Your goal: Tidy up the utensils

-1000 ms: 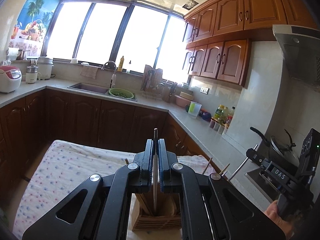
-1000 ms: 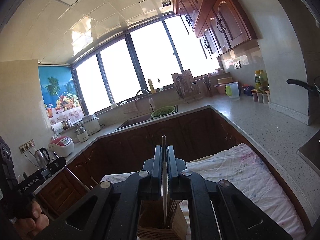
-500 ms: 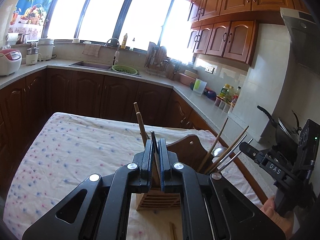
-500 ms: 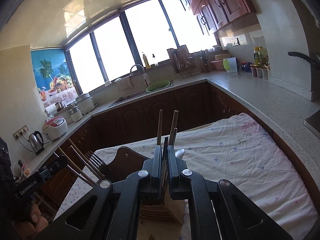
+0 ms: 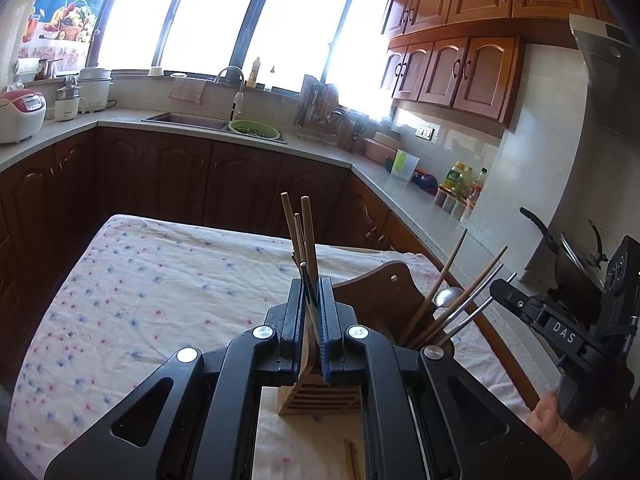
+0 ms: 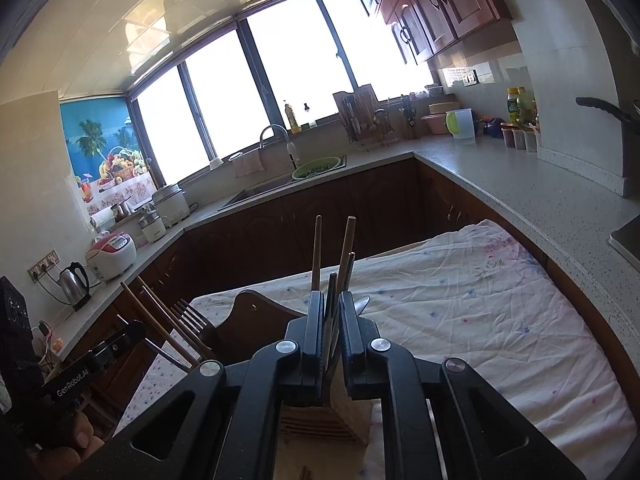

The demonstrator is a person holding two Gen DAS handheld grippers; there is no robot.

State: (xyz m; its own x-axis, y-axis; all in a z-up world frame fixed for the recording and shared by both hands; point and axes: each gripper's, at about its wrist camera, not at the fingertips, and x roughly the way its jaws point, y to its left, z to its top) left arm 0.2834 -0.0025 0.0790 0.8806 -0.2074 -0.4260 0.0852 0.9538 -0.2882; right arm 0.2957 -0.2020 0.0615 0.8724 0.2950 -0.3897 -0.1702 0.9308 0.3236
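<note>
A wooden utensil holder stands on the cloth-covered table, right under both grippers. My left gripper has its jaws slightly apart with a dark chopstick leaning between them. Wooden chopsticks stand in the near compartment. More chopsticks and a spoon stand in the right compartment. My right gripper also has a small gap, with a dark chopstick between its jaws. The holder and a fork show in the right wrist view.
A loose wooden chopstick lies on the cloth before the holder. Counters with a sink, rice cooker, kettle and bottles surround the table. A pan sits at the right.
Both grippers have come down over the holder, and their cameras have tilted down from the room to the table. The jaws of both have parted slightly around the chopsticks.
</note>
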